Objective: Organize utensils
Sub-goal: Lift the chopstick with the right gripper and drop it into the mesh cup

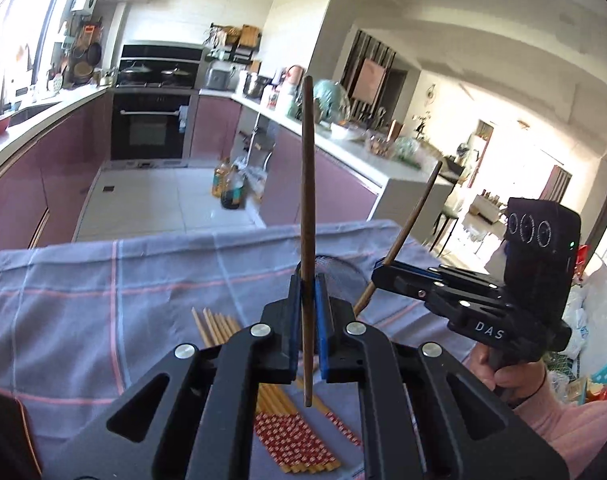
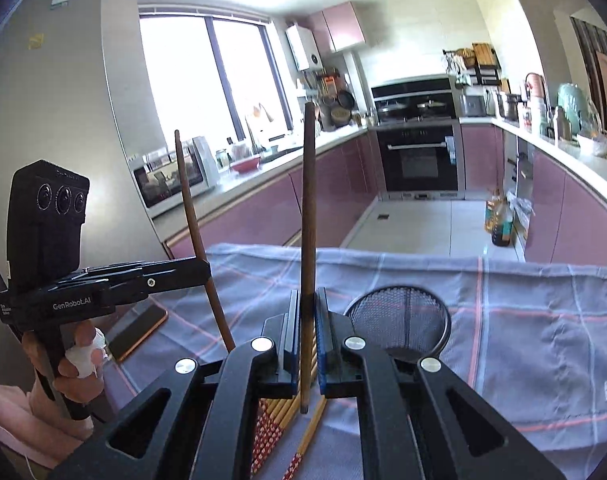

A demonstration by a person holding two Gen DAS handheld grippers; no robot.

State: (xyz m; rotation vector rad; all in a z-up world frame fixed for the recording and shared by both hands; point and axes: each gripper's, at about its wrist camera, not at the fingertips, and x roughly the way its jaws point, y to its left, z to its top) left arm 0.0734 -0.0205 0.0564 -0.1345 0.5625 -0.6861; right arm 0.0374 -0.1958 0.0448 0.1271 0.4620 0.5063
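My left gripper (image 1: 307, 300) is shut on a dark brown chopstick (image 1: 307, 200) and holds it upright above the table. My right gripper (image 2: 307, 312) is shut on a second dark brown chopstick (image 2: 308, 208), also upright. Each gripper shows in the other's view: the right one (image 1: 377, 274) at the right, the left one (image 2: 203, 268) at the left. Several yellow chopsticks with red patterned ends (image 1: 295, 436) lie in a row on the grey plaid cloth (image 1: 103, 300) below; they also show in the right wrist view (image 2: 279, 420). A black mesh utensil holder (image 2: 399, 320) stands on the cloth just right of my right gripper.
A phone (image 2: 139, 330) lies on the cloth at the left. Beyond the table's far edge is a kitchen floor with bottles (image 1: 227, 184), pink cabinets and an oven (image 1: 151, 128). A counter (image 1: 363, 152) with clutter runs along the right.
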